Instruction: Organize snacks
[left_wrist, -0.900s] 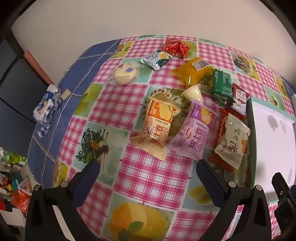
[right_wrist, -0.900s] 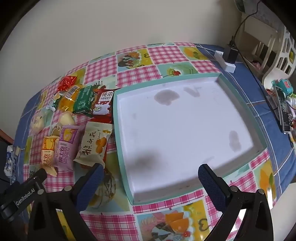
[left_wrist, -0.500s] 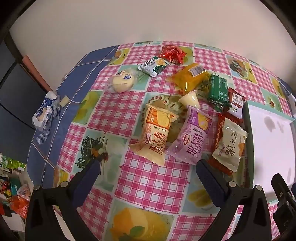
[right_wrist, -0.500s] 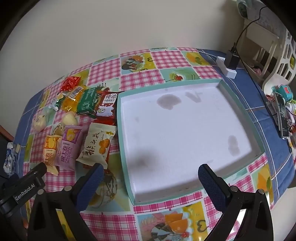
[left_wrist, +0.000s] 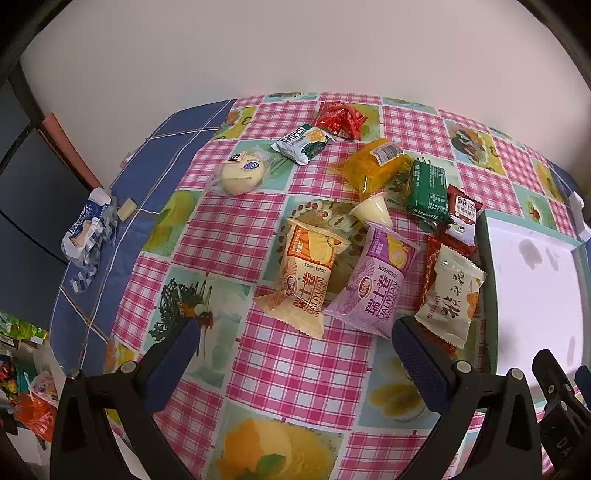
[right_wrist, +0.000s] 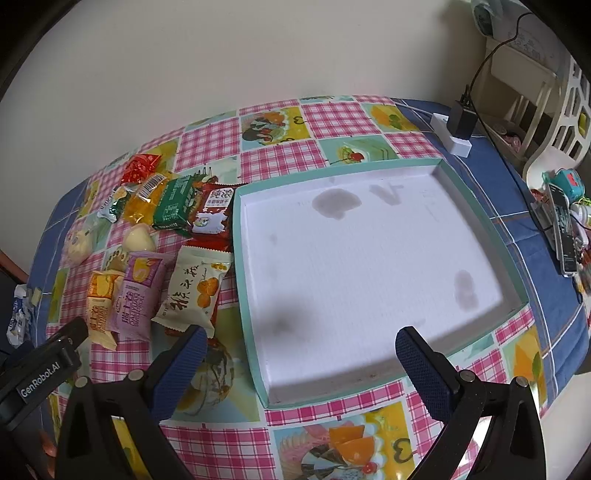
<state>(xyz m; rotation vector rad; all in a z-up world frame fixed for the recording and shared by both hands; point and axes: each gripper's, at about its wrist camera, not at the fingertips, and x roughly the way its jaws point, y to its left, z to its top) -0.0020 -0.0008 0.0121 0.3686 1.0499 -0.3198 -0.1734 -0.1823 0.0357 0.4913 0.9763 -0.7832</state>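
tray (right_wrist: 369, 258): centre-right of right view, white floor bare, nothing in it yet.
snacks (left_wrist: 369, 236): loose cluster mid-frame in left view, just left of tray rim; none moved, I judge.
step: pick one packet. Start with the purple packet (left_wrist: 373, 284), nearest; pinch a crimped end, lift clear of neighbours.
left gripper (left_wrist: 291, 343): spread wide, holds nothing, hangs above cloth.
right gripper (right_wrist: 299, 350): spread wide, holds nothing, over tray's lower edge.

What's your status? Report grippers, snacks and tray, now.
Left gripper open, empty, above the snacks. Right gripper open, empty, over the tray. Tray holds no snacks; purple pack nearest left fingers. Nothing blocking.
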